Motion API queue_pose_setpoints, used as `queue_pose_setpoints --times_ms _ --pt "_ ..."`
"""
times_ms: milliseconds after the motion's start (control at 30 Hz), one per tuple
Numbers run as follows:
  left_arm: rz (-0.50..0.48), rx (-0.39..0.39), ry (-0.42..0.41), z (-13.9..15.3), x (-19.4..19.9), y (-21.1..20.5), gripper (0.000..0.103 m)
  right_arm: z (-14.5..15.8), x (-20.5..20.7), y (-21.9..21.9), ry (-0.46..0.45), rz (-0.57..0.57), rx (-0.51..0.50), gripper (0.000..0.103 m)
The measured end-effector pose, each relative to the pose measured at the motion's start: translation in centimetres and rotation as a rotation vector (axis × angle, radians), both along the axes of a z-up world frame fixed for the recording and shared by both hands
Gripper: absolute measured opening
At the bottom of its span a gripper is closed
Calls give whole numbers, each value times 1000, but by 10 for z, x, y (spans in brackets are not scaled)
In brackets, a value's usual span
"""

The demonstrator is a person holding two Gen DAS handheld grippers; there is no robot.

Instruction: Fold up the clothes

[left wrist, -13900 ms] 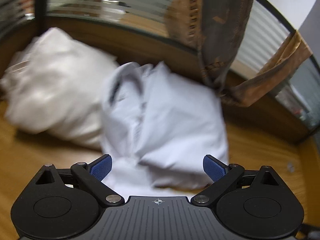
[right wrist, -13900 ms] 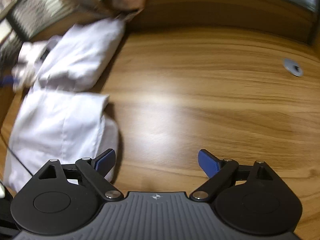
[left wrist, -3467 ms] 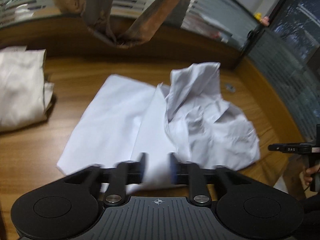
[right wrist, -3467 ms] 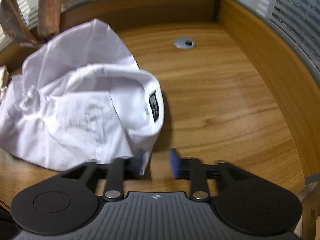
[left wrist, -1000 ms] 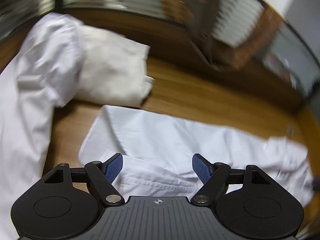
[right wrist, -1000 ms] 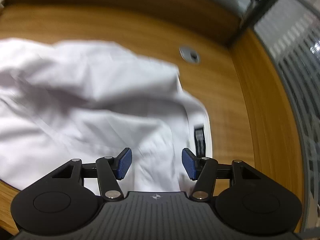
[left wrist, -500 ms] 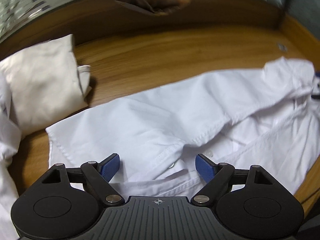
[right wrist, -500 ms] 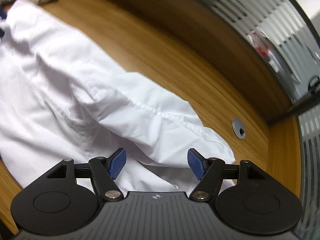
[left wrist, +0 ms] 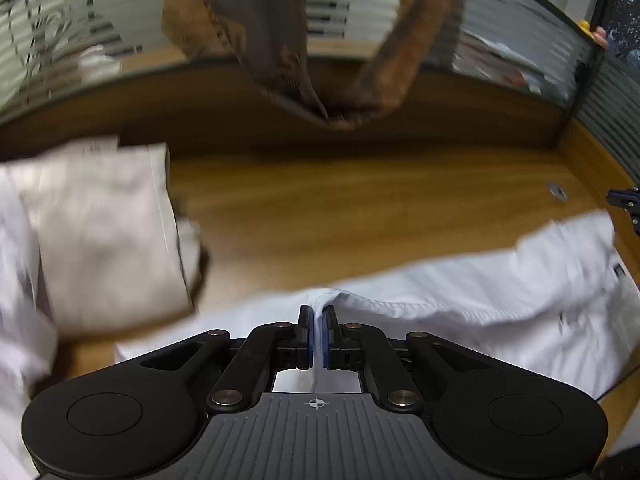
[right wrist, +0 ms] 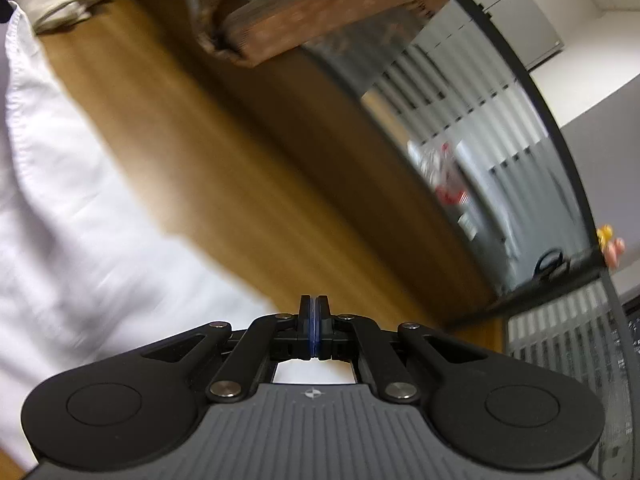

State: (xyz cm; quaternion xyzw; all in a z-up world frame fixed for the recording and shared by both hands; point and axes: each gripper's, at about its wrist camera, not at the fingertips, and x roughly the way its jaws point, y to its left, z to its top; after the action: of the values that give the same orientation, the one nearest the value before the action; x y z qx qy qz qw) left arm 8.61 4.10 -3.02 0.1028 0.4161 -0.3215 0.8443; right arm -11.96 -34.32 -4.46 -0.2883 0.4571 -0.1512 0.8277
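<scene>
no container in either view. we note the left gripper (left wrist: 318, 326) with its blue pads pressed onto a pinched ridge of the white shirt (left wrist: 460, 312), which lies spread along the near edge of the wooden desk (left wrist: 360, 208). the right gripper (right wrist: 315, 326) has its pads together; white cloth shows behind them, but we cannot tell whether it is clamped. only the left wrist view shows the folded cream garment (left wrist: 100, 240) just beside the shirt, a desk grommet (left wrist: 557, 190) and the shirt's dark label (left wrist: 618, 269). both views show a brown patterned cloth (left wrist: 312, 40) hanging over the partition; the right view adds frosted striped glass (right wrist: 480, 120)
</scene>
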Motion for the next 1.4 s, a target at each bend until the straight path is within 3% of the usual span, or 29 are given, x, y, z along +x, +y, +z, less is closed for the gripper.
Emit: queue_pose_setpoints --times_ms 200,233,300,467,567,600,767,867,1033,1167,1300,1400 --pt "6 58 -58 4 50 -25 5 -1 45 -33 53 43 52 4" --pt "13 64 -56 2 58 -28 6 -1 47 -38 66 39 73 9" --pt "32 72 -42 -6 74 -35 6 0 48 -36 94 31 116 34" --pt "61 92 -22 -29 102 -50 6 1 25 -46 138 48 266 50" --pt "68 93 -11 -40 110 -53 6 7 6 -43 150 109 370 81" --pt "70 93 -5 -42 113 -53 6 6 2 -41 162 132 384 83" --pt "78 86 26 -53 121 -47 6 -24 15 -26 253 210 265 82" --pt "91 76 44 -55 121 -43 7 -41 30 -22 273 262 162 71" --pt "115 59 69 -56 121 -36 9 -62 73 -36 222 265 -23 69" --pt "147 22 51 -44 113 -22 21 -70 109 -56 196 186 -126 69" --pt "174 -32 29 -19 101 -1 39 -46 113 -70 161 110 -14 69" --pt "196 -42 34 -4 92 17 45 -27 99 -75 152 59 87 70"
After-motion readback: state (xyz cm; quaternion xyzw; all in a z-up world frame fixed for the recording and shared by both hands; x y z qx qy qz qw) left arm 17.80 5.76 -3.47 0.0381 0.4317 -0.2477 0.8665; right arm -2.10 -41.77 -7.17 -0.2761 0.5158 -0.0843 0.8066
